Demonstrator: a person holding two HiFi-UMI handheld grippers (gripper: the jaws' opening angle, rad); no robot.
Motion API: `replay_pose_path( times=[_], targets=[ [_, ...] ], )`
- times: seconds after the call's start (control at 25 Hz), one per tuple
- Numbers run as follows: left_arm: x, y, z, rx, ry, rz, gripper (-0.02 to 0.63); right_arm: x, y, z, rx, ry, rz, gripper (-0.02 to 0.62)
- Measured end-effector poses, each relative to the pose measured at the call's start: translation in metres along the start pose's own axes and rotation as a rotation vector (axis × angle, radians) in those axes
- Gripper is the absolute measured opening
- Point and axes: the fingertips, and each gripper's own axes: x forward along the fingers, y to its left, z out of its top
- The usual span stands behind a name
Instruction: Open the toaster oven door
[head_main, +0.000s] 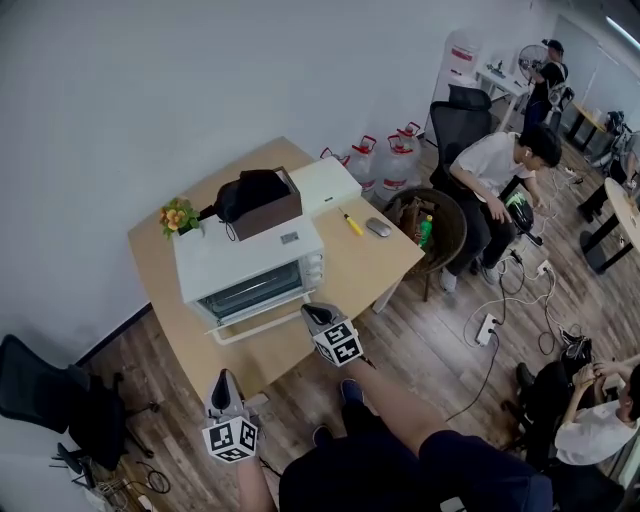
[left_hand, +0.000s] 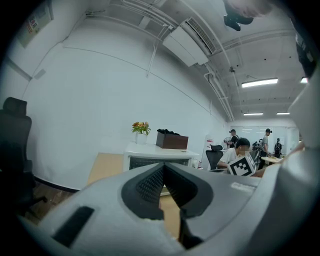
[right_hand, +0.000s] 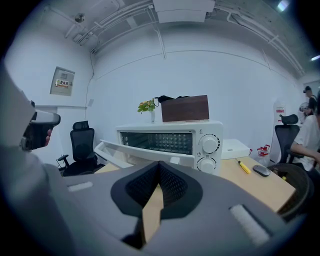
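White toaster oven (right_hand: 170, 141) — its door (right_hand: 142, 150) tilted forward, partly open.

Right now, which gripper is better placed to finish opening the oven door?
Right. The right gripper sits just beside the partly open door, while the left gripper hangs farther back from it.

Cool, even light came from the ceiling strips (left_hand: 260, 82), which blew out white; shadows I saw were soft. Both gripper views bowed hard, corners black, with the left gripper (left_hand: 164, 167) and right gripper (right_hand: 159, 167) blurred up close. The head view was sharp.
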Motion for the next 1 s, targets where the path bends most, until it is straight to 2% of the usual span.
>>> replay_pose_path(
  times=[0.48,0.6,1.0],
  targets=[
    [-0.001,0.001,-0.004,-0.011,0.01,0.014,-0.005,-0.006,0.003,-0.007,-0.013,-0.003,0.001,0.011],
    [0.0,0.0,-0.004,0.017,0.017,0.02,-0.005,-0.007,0.004,-0.009,-0.017,-0.001,0.003,0.011],
    [-0.001,-0.004,-0.004,0.018,0.012,0.016,-0.005,-0.02,0.01,-0.038,-0.005,0.045,0.004,0.011]
  ],
)
